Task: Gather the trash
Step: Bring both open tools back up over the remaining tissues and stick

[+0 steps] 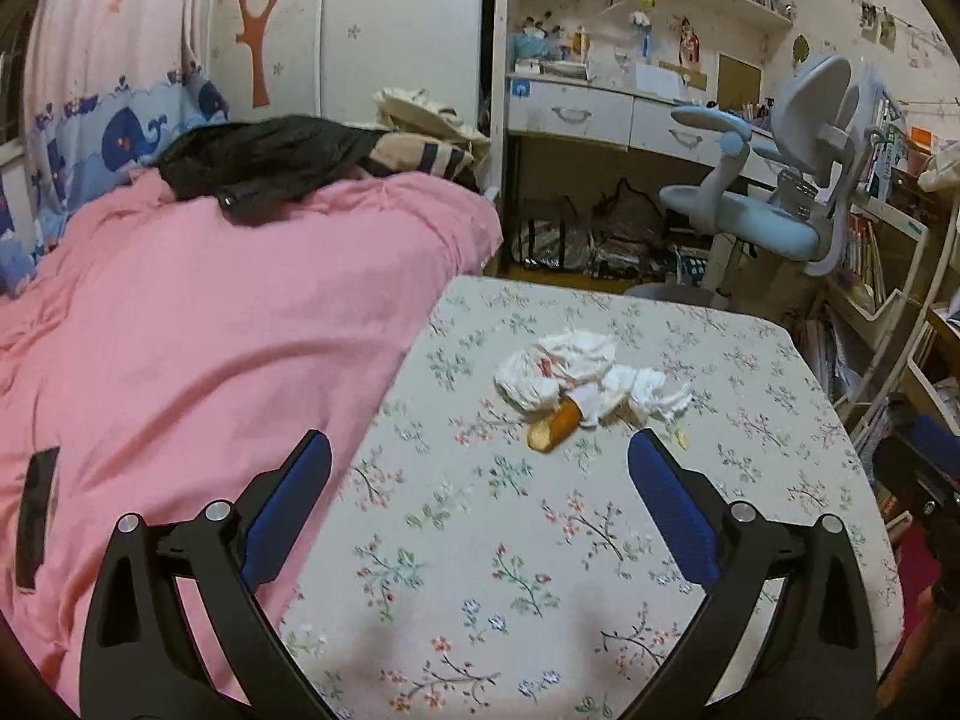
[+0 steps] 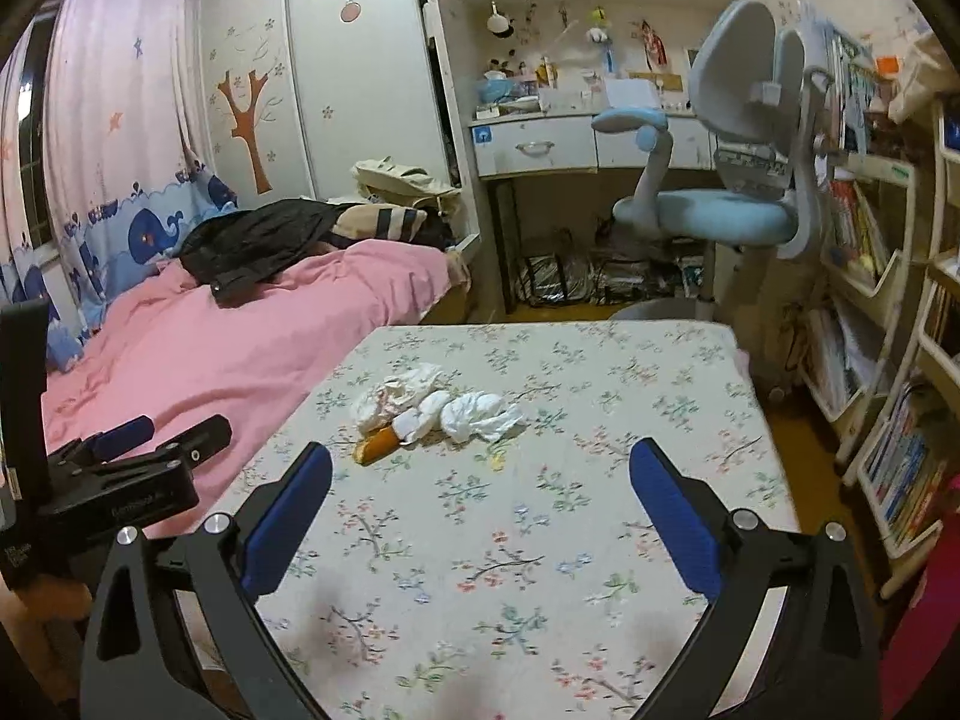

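A pink quilt (image 1: 198, 324) lies just left of my floral-clothed table (image 1: 600, 516), a dark jacket (image 1: 264, 162) on its far end; a blue desk chair (image 2: 714, 204) stands beyond. The crumpled tissues (image 1: 576, 372) touch an orange bread-like scrap (image 1: 555, 423) mid-table, nothing blocking them. My left gripper (image 1: 480, 462) and right gripper (image 2: 480, 474) hover short of the pile, tilted down, jaws wide apart and empty.

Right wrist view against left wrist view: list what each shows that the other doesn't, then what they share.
Only the right wrist view shows the left gripper from outside, over the pink bedding. Only the left wrist view shows a black strip on that bedding. Both show the floral table, the crumpled tissues, the orange piece, and the blue chair.
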`<action>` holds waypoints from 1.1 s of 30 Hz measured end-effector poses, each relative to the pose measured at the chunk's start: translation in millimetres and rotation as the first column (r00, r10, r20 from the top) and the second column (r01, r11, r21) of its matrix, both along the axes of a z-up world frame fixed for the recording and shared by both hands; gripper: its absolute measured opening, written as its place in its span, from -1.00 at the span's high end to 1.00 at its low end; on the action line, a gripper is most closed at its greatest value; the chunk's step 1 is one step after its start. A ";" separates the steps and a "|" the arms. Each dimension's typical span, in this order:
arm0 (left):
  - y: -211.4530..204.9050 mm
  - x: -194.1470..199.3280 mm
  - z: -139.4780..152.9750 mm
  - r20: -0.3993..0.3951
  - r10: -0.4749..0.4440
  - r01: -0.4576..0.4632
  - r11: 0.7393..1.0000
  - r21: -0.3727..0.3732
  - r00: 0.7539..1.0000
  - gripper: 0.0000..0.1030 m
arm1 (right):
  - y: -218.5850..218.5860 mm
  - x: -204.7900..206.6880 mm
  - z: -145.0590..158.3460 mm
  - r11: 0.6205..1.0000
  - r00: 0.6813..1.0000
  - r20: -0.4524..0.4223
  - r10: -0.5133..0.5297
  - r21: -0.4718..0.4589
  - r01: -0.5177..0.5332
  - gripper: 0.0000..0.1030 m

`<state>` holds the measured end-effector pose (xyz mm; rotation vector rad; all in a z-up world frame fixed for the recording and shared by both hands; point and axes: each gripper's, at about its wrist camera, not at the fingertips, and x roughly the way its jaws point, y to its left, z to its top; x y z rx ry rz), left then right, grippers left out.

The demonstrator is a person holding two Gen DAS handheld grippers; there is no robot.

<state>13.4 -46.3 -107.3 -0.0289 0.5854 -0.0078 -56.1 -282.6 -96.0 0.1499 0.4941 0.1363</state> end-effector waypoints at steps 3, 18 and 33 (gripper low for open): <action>3.1 2.3 -4.1 -0.019 0.003 -0.003 1.000 -0.008 1.000 -0.86 | 2.4 4.0 -1.3 1.000 1.000 -0.014 0.005 0.012 -0.005 -0.85; -1.3 1.5 -2.7 -0.019 -0.008 0.007 1.000 -0.006 1.000 -0.86 | 12.3 8.4 -3.7 0.999 0.999 -0.031 0.033 -0.003 -0.033 -0.85; -5.0 5.7 -5.6 -0.037 -0.015 0.014 1.000 -0.009 0.999 -0.86 | 13.1 14.4 -9.0 0.999 0.998 -0.048 0.036 -0.010 -0.037 -0.85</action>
